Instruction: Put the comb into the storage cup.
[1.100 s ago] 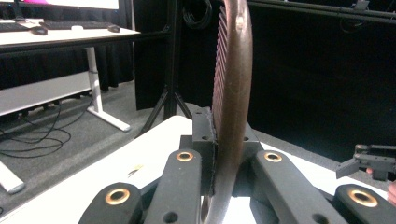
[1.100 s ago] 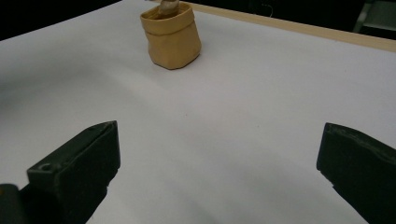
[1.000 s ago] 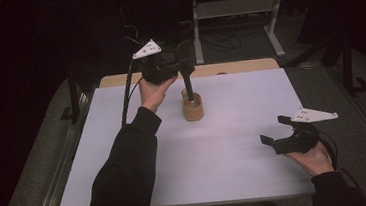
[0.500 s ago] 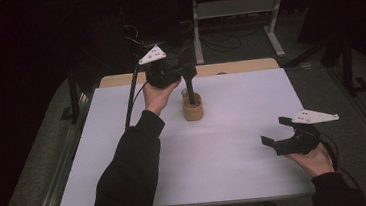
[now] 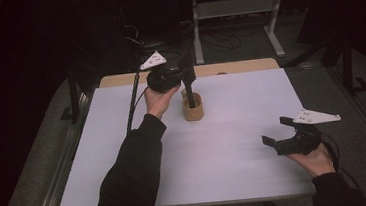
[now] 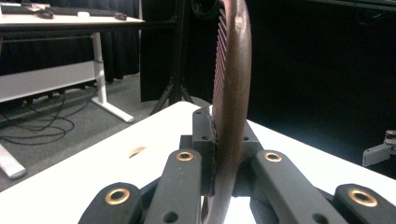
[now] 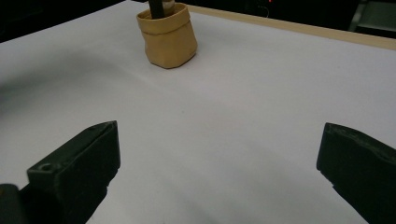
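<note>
A small tan fabric cup [image 5: 193, 111] stands upright on the white table top [image 5: 235, 153], toward the back middle. My left gripper [image 5: 186, 75] hovers just above it, shut on a dark brown comb [image 5: 190, 93] that hangs upright with its lower end inside the cup. Seen from the left gripper view, the comb [image 6: 232, 70] rises between the closed jaws of the left gripper [image 6: 224, 135], teeth along one edge. My right gripper [image 5: 274, 130] rests near the front right, open and holding nothing. In the right gripper view, the right gripper [image 7: 219, 172] faces the cup [image 7: 168, 39] across bare table.
A wooden strip [image 5: 238, 66] runs along the table's back edge. Behind it stand a white desk frame [image 5: 233, 13] and loose cables on the floor. Metal rails border the table's left and right sides. The other gripper [image 6: 380, 149] shows far off in the left gripper view.
My left hand has sunk with the comb, so its lower end now sits deeper in the tan cup. The right hand has stayed where it was.
</note>
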Demonstrator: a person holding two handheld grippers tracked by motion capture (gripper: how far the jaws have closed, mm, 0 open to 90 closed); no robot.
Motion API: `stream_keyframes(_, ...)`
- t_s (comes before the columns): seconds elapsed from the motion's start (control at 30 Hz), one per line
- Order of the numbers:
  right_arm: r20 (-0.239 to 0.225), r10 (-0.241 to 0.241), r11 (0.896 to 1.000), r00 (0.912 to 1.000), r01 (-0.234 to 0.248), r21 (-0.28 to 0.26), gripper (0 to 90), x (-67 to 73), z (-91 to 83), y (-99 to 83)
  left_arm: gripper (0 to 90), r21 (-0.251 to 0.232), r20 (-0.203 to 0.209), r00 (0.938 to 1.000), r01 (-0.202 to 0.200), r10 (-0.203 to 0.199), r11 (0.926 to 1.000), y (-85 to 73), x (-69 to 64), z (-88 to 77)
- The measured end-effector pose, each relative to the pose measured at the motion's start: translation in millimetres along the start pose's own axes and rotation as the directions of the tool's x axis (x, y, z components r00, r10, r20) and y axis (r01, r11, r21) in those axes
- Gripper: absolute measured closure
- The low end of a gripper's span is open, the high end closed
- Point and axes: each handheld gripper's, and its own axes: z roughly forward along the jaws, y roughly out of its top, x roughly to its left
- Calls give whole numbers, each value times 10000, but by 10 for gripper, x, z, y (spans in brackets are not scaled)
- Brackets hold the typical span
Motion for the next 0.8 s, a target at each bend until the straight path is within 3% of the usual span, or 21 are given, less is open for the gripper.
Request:
stream_keyframes(0.23,-25,-5,10000,10000,5,-36,0,6,-2,1,848,-122,-62,9988,483,-484,9988,-71,66,-11)
stream_keyframes(0.47,-15,-8,10000,10000,8,-21,0,6,-1,0,848,-143,-65,9975,700,-701,9974,-152,81,25)
stream_keyframes(0.8,-23,-7,10000,10000,7,-2,0,10,-1,1,847,-337,-21,9899,1416,-1418,9893,-311,159,31)
